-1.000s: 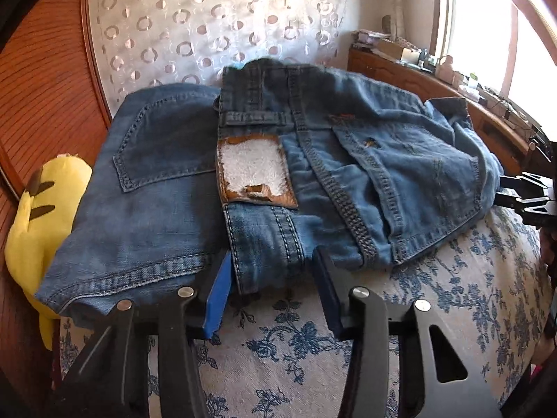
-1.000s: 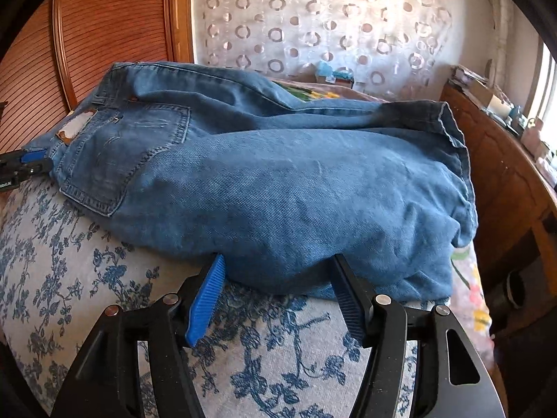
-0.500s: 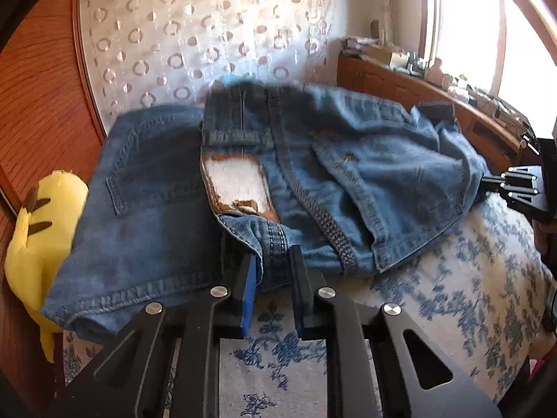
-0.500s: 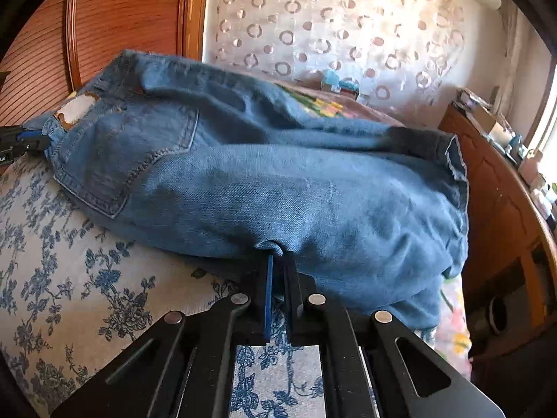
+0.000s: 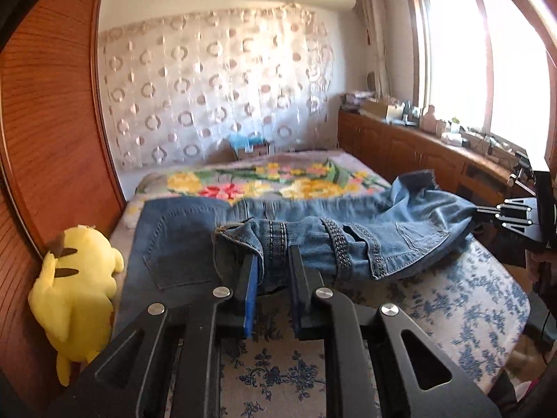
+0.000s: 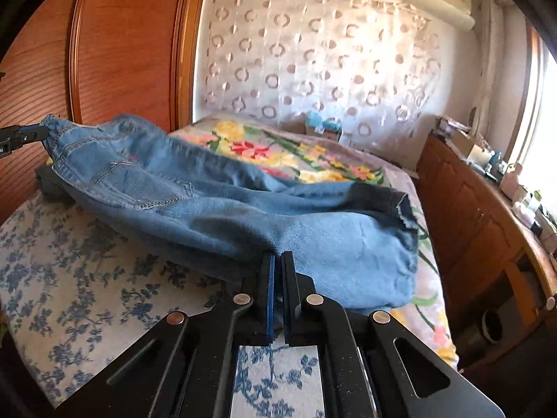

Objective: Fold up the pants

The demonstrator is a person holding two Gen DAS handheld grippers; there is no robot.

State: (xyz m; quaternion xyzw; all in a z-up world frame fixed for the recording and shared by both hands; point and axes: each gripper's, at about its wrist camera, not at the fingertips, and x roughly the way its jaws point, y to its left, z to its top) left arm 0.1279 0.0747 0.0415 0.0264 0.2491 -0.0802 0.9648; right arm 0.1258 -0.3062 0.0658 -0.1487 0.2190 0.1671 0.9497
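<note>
Blue jeans (image 5: 348,240) lie across the bed, and their near edge is lifted off the cover. My left gripper (image 5: 273,261) is shut on the waistband end. My right gripper (image 6: 277,261) is shut on the folded leg end of the jeans (image 6: 216,209). A darker pair of jeans (image 5: 174,240) lies flat beneath, at the left. The right gripper also shows at the right edge of the left wrist view (image 5: 487,214). The left gripper shows at the left edge of the right wrist view (image 6: 41,131).
A blue-flowered white cover (image 5: 452,299) lies nearest me, with a bright floral blanket (image 5: 264,181) beyond it. A yellow plush toy (image 5: 75,289) sits at the left against the wooden wardrobe (image 5: 45,122). A wooden cabinet (image 6: 487,216) with clutter runs along the right under the window.
Both grippers went from open to shut on the jeans' near edge, then lifted it. The jeans now hang stretched between them, and the views have tilted up.
</note>
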